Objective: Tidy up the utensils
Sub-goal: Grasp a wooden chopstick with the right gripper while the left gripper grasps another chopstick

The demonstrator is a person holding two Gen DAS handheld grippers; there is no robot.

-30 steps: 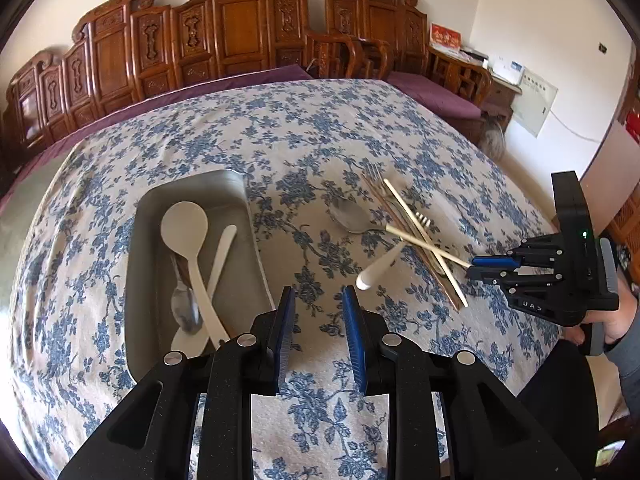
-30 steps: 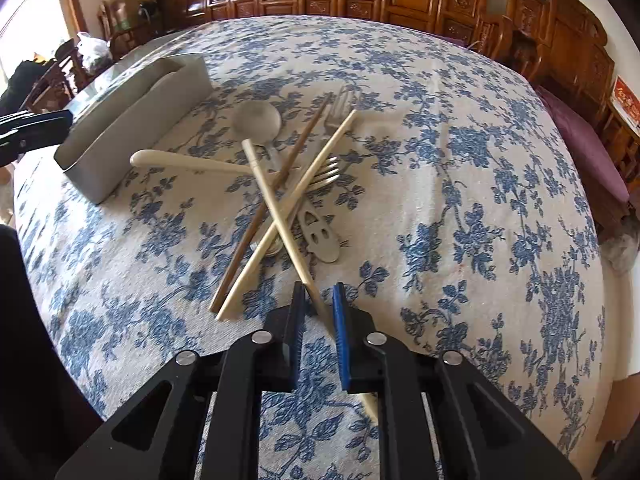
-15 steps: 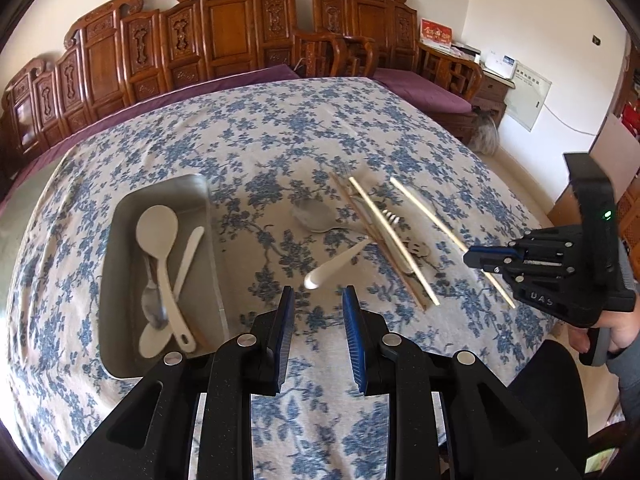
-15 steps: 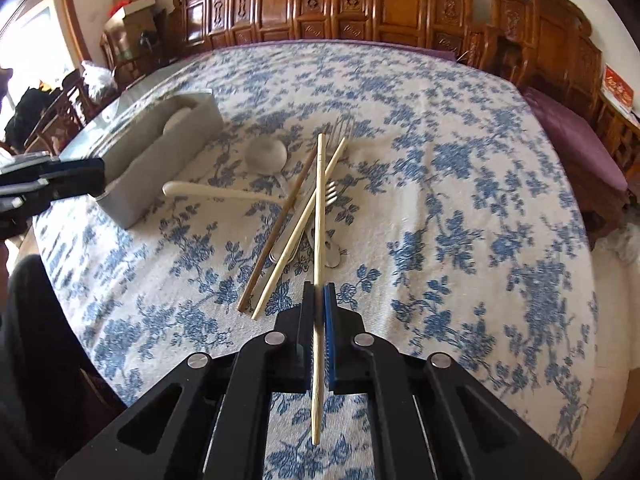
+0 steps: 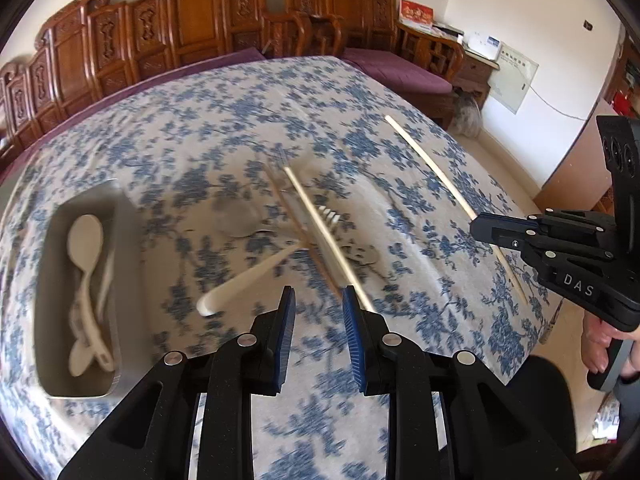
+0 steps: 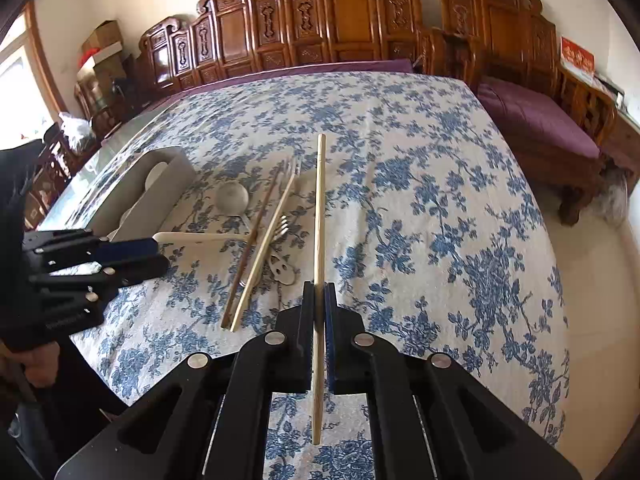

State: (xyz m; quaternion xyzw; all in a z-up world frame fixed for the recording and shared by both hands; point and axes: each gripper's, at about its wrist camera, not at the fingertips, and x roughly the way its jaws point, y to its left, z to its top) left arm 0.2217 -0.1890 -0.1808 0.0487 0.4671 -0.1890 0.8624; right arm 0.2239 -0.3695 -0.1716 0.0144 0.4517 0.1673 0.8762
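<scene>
My right gripper [image 6: 319,296] is shut on a pale chopstick [image 6: 319,216] and holds it in the air above the table; the stick points away from me. It also shows in the left wrist view [image 5: 432,166], in the right gripper [image 5: 486,228]. My left gripper [image 5: 318,308] is open and empty, low over the cloth; it also shows in the right wrist view [image 6: 148,256]. A pile lies mid-table: a pale chopstick [image 6: 266,248], a brown chopstick [image 6: 252,244], a metal spoon [image 6: 232,198], forks [image 6: 282,226] and a white spoon [image 6: 192,237]. A grey tray [image 5: 52,360] holds white spoons [image 5: 86,240].
The table has a blue-flowered cloth [image 6: 420,220]. Carved wooden chairs [image 6: 320,24] line the far side, with a purple-cushioned bench [image 6: 536,120] at the right. The table edge drops off at the right [image 5: 532,312].
My right gripper has lifted the pale chopstick off the pile and raised it higher. My left gripper has shifted right, so the tray sits further left in its view.
</scene>
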